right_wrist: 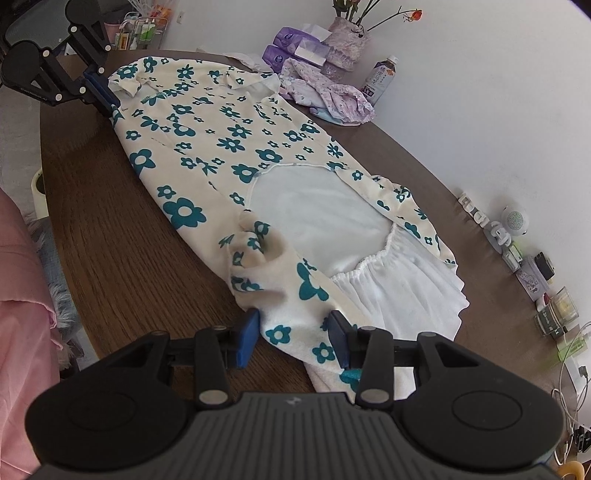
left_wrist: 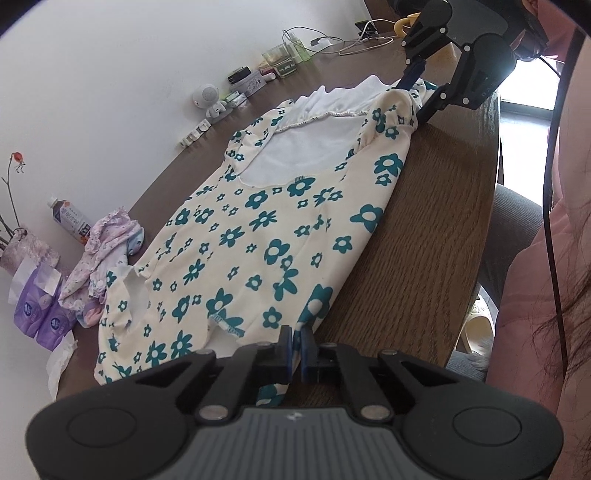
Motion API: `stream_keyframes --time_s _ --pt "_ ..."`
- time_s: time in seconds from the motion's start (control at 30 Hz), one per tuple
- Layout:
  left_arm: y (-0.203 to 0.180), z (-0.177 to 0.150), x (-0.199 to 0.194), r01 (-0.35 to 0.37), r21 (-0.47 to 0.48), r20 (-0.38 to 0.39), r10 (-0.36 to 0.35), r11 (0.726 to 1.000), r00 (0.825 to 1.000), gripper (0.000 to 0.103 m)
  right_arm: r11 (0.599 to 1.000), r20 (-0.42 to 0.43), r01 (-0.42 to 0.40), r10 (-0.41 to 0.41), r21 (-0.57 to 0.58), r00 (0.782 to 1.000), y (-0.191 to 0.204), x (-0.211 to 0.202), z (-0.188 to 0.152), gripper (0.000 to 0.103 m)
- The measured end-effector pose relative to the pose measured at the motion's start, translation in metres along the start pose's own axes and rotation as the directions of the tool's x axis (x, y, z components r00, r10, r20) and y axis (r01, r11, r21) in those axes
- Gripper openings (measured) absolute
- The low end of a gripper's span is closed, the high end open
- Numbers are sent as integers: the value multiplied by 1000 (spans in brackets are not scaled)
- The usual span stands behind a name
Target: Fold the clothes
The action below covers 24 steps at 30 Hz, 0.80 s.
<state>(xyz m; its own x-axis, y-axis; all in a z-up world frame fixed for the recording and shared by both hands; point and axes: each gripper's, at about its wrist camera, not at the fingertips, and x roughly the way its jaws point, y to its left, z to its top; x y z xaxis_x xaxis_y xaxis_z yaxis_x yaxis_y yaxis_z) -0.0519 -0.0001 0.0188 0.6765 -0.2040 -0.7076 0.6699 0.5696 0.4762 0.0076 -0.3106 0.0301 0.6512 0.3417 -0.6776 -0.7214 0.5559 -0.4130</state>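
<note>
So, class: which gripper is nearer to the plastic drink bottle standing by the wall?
Left. The left gripper is at the garment end nearest the bottle, beside the pile of lilac clothes; the right gripper is at the opposite, white-lined end.

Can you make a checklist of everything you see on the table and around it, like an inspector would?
Surface: brown wooden table, bare near the person.
Job's things: flowered garment spread flat, white lining showing.
Clutter: small clothes pile, drink bottle, tissue packs, vase, white speaker.
Grippers: left gripper shut on the garment's edge; right gripper open around the other end.
Cables: white charging cables at the far end.
Surroundings: white wall, chair.
</note>
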Motion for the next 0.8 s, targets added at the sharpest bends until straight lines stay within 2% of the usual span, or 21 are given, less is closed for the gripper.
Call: stream_keyframes --time_s 0.2,0.37,0.5,0.6,0.67,0.73,0.8 --pt "1 -2 2 1 -15 -1 -1 1000 1000 3 1000 -4 -1 1 2 1000 -5 -2 -3 44" --pt "1 -2 4 4 -31 -3 -4 1000 1000 3 1000 -3 -3 3 16 1000 -9 0 -4 63" --pt "2 -3 4 5 -47 -3 -5 999 1000 3 1000 -2 -5 5 28 1000 -13 2 -4 62" --pt "2 -4 4 3 -53 -1 -3 999 1000 3 999 -2 -6 6 37 1000 -16 3 -5 53" --pt "2 -4 4 3 -52 -2 -3 999 1000 3 999 -5 -17 17 33 1000 -14 3 -4 29" --pt "2 -3 4 0 -53 -2 0 999 1000 3 999 -9 -28 28 29 1000 -12 3 -4 18" --pt "1 -3 4 -11 -51 -2 11 999 1000 2 999 -9 -30 30 25 1000 -10 2 -3 13"
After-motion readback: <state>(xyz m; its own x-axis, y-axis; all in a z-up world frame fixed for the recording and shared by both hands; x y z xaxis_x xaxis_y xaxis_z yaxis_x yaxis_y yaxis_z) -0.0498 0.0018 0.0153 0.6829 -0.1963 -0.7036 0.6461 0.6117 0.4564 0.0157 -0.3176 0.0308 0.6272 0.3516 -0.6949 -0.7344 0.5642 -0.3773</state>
